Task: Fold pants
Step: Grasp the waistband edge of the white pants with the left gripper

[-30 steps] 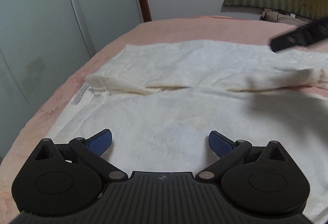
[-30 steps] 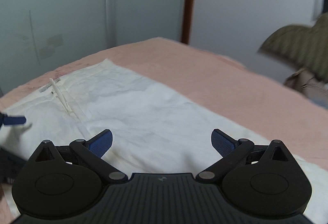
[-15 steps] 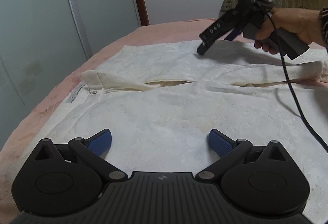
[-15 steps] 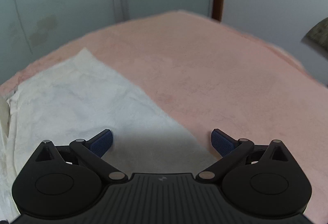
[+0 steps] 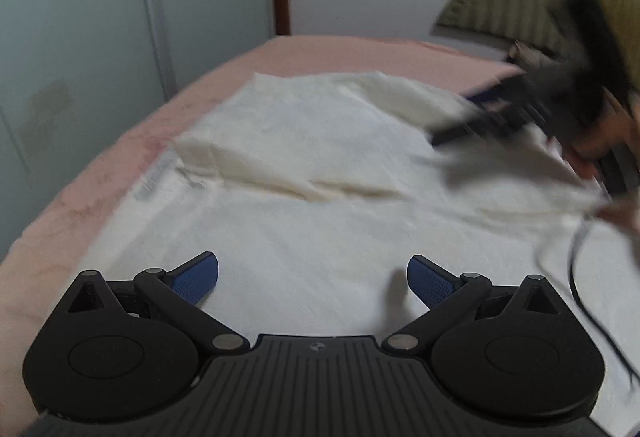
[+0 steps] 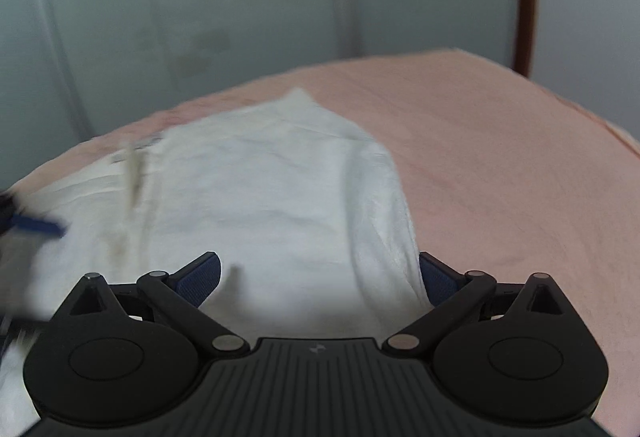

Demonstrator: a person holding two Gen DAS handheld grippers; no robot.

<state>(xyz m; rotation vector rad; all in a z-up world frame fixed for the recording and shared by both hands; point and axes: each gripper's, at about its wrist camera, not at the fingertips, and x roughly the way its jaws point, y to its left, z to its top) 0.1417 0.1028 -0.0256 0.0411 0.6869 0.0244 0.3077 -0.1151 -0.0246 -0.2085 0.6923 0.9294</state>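
White pants (image 5: 320, 165) lie spread on a pink bed, one leg folded over the other with a raised fold edge across the middle. My left gripper (image 5: 312, 277) is open and empty just above the near leg. The right gripper shows blurred at the right of the left wrist view (image 5: 520, 109), low over the far leg. In the right wrist view my right gripper (image 6: 320, 273) is open, with the pants (image 6: 260, 197) bulging up between its jaws; the cloth's edge covers part of the right pad. The waistband zipper (image 6: 134, 173) lies at the left.
The pink bedspread (image 6: 500, 165) extends right of the pants. Pale sliding wardrobe doors (image 5: 100, 17) stand beyond the bed's edge. An olive quilted headboard (image 5: 540, 9) is at the far right. A black cable (image 5: 576, 277) trails over the pants from the right gripper.
The right gripper has dropped from above the pants down onto the far leg, and cloth now sits between its jaws. The left gripper has shifted slightly and stays open.
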